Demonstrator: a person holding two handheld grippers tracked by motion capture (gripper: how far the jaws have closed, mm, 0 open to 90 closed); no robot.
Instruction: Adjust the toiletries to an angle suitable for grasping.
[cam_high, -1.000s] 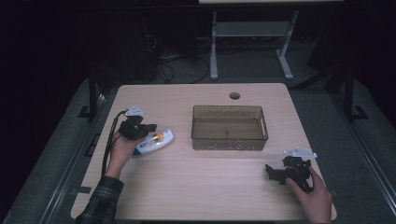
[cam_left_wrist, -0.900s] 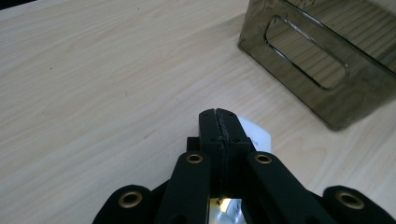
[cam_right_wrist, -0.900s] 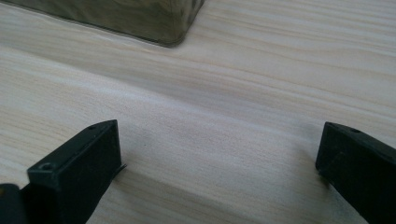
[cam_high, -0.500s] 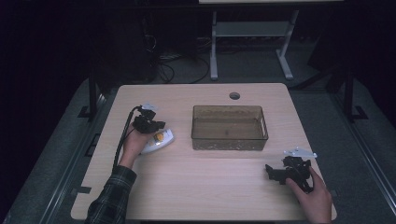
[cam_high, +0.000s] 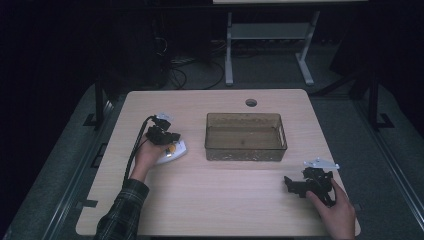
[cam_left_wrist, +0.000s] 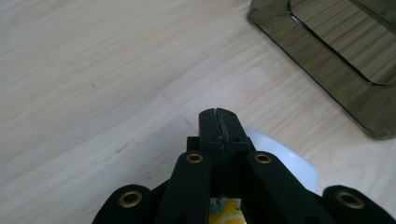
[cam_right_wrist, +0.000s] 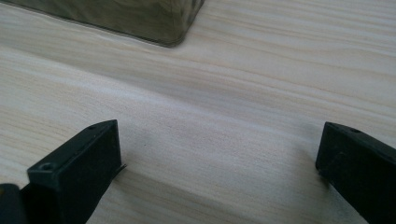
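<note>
One thin, light white packet (cam_high: 172, 152) lies under the left gripper (cam_high: 167, 137), jaws pressed together; best pinched at its edge, while the right gripper (cam_high: 295, 185) rests wide apart.

The high view looks down and forward from above the near side of the bench (cam_high: 220, 200), taking in its whole top. Each gripper view sits close above the wood, facing the brown tray (cam_high: 245, 137), which all three views share.
</note>
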